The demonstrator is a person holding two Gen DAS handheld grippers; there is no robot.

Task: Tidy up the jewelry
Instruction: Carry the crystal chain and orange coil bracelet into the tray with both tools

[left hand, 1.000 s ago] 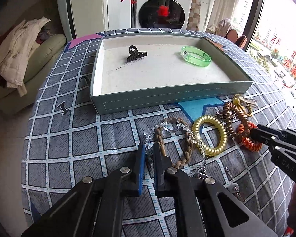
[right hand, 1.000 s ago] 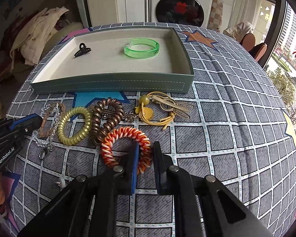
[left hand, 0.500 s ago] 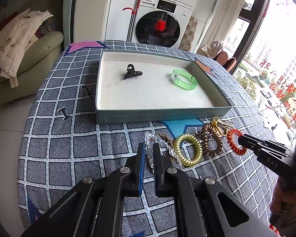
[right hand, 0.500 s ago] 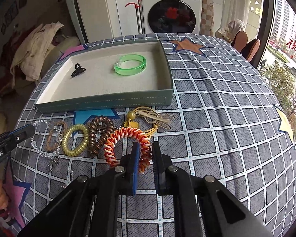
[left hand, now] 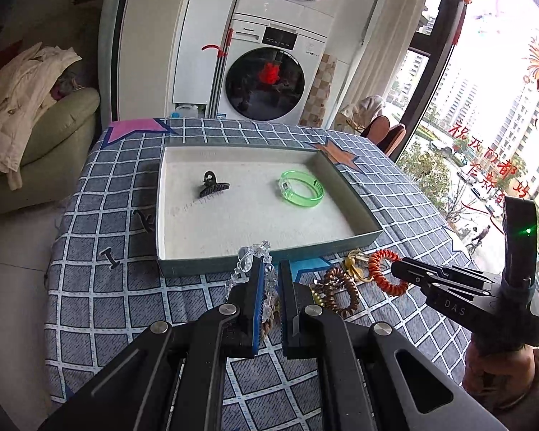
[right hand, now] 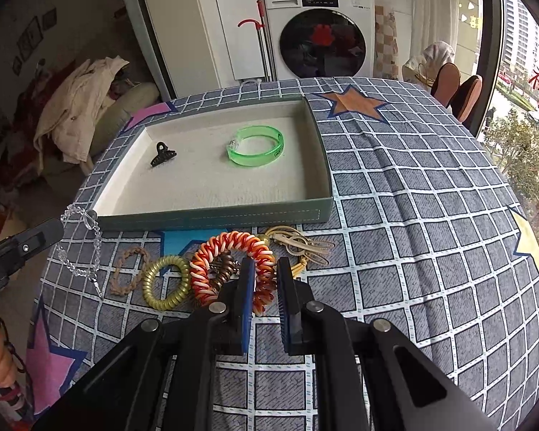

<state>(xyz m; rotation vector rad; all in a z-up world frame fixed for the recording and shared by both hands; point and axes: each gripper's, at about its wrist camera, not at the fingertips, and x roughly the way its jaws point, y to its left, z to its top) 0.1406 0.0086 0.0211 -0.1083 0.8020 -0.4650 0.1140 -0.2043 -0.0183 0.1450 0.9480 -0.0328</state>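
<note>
My left gripper (left hand: 269, 276) pinches the clear bead bracelet (right hand: 79, 244), lifted; my right gripper (right hand: 264, 280) pinches the orange coil band (right hand: 230, 251).

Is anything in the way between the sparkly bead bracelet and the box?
Only the box's near wall. The left tool holds the clear bead bracelet lifted just before that wall; inside are a black hair clip and green bangle, with bare floor between.

Clear bead bracelet (right hand: 78, 242) dangling, orange coil tie (right hand: 233, 269) lifted
</note>
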